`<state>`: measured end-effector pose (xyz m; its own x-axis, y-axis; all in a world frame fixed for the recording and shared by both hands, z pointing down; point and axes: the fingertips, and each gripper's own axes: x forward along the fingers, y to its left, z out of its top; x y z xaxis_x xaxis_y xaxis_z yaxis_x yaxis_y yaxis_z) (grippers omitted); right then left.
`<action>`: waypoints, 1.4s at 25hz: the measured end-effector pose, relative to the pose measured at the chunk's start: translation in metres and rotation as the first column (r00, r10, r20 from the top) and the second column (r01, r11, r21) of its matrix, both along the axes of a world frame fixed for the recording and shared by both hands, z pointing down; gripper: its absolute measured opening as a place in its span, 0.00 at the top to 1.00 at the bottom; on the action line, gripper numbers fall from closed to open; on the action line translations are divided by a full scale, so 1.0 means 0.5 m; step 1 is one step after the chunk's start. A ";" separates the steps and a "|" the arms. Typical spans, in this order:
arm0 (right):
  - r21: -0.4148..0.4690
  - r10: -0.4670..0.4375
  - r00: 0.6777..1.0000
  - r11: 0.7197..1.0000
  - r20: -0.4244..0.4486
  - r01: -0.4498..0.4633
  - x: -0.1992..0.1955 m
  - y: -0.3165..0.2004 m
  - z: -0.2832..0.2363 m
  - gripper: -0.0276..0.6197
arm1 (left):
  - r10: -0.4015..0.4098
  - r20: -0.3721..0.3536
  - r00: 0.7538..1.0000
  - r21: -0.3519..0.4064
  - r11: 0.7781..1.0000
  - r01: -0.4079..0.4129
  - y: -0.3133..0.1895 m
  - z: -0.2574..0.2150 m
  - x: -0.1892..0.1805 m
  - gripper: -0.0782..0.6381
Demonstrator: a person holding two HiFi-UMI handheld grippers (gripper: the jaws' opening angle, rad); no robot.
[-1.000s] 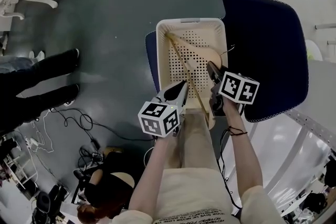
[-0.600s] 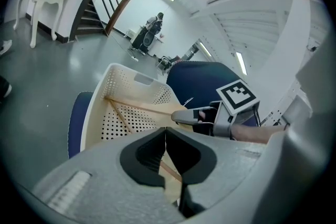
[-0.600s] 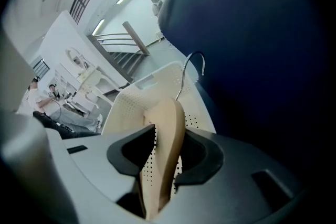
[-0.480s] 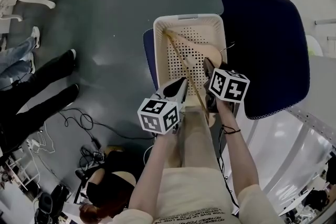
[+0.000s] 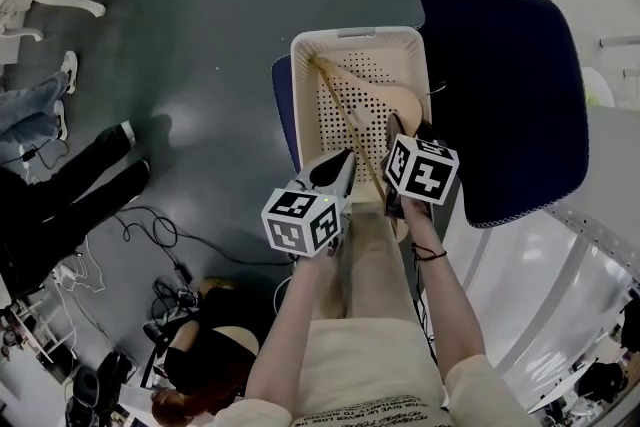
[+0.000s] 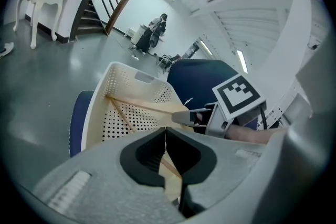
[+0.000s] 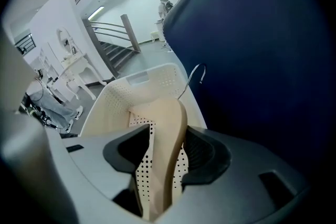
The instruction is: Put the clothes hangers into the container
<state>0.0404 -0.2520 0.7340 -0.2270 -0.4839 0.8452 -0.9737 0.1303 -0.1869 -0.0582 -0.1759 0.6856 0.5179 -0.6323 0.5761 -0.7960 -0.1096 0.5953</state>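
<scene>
The right gripper (image 7: pixel 167 152) points down into the basket (image 5: pixel 355 34) on the blue chair (image 5: pixel 510 85). Its fingers have just been opening and stand released around the wooden hanger (image 5: pixel 372 101), which lies inside with its hook toward 3 o'clock, probably let go because the basket now carries it. At 7 o'clock of the hanger, the left gripper (image 5: pixel 336 173) waits by the near rim, fingers clenched together on nothing I can make out.

The container (image 5: pixel 300 105) is showing matt, perforated cream plastic. The hanger (image 5: pixel 380 97) is looking like smooth pale wood, its hook (image 7: pixel 191 77) thin metal.
</scene>
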 end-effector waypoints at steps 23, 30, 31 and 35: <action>0.116 -0.201 0.977 0.974 0.066 0.193 -0.038 0.034 -0.144 0.93 | 0.010 0.020 1.000 0.121 0.993 -0.013 -0.013 -0.123 -0.020 0.86; 0.194 -0.349 0.922 0.929 0.169 0.316 -0.079 0.058 -0.255 0.95 | 0.020 0.062 0.998 0.230 0.973 -0.034 -0.012 -0.245 -0.037 0.86; 0.212 -0.357 0.914 0.924 0.192 0.317 -0.083 0.057 -0.275 0.95 | 0.018 0.071 0.997 0.248 0.968 -0.035 -0.014 -0.263 -0.040 0.86; 0.285 -0.378 0.892 0.909 0.249 0.305 -0.088 0.046 -0.358 0.95 | 0.023 0.103 0.994 0.328 0.943 -0.056 -0.030 -0.338 -0.043 0.86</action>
<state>-0.0038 -0.2290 0.5550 -0.6321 -0.5047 0.5880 -0.7664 0.5194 -0.3781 -0.0798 -0.1908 0.5167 0.4984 -0.7759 0.3868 -0.8390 -0.3193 0.4406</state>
